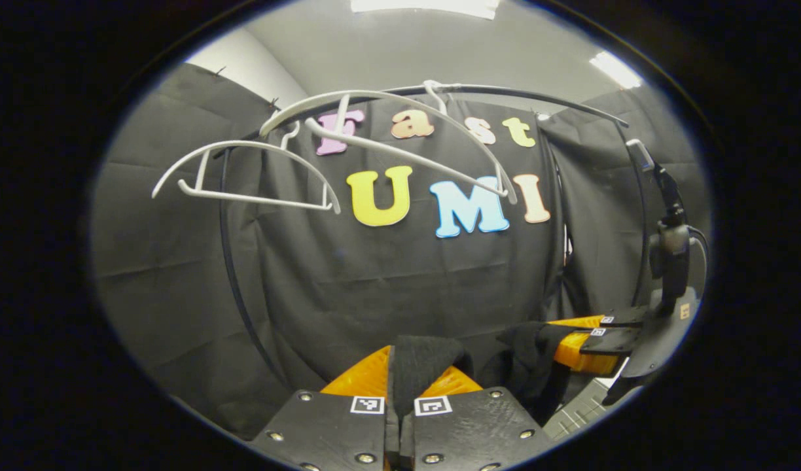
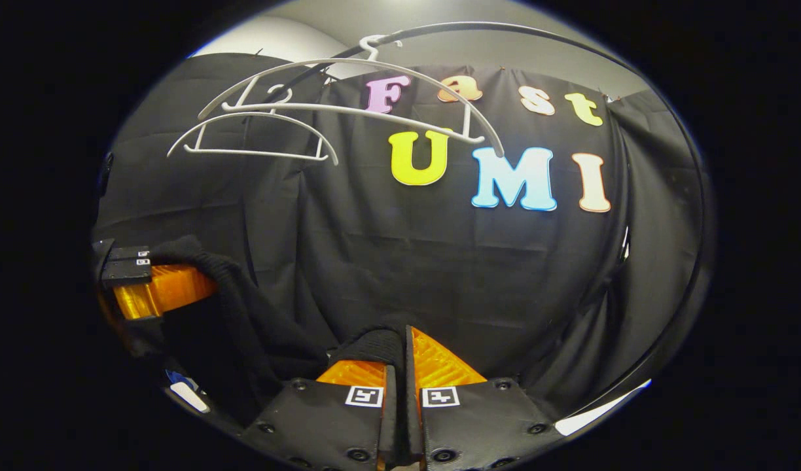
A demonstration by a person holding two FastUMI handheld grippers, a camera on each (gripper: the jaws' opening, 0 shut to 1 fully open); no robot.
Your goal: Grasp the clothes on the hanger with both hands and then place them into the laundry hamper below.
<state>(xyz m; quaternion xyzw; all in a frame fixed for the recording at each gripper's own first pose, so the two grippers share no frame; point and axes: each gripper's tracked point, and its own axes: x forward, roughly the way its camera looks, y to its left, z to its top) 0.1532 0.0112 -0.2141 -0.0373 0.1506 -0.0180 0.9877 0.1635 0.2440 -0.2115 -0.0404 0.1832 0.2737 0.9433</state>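
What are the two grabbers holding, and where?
Both pinch one black garment: the left gripper and the right gripper each clamp a bunched fold at its fingertips; which part cannot be told.

wall: black cloth [image 1: 387, 281] (creased) | ceiling: grey [image 1: 440, 46] | light: strip panels [image 1: 613, 69]

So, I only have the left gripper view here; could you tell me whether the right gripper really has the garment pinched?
Observer: Yes. In the right gripper view, the right gripper has both fingers closed on a fold of the black garment.
Operator: Thank you. And how does the cloth run from my side?
Observer: Seen from there, it wraps over the tips of the left gripper and sags down in a loose drape toward the right one.
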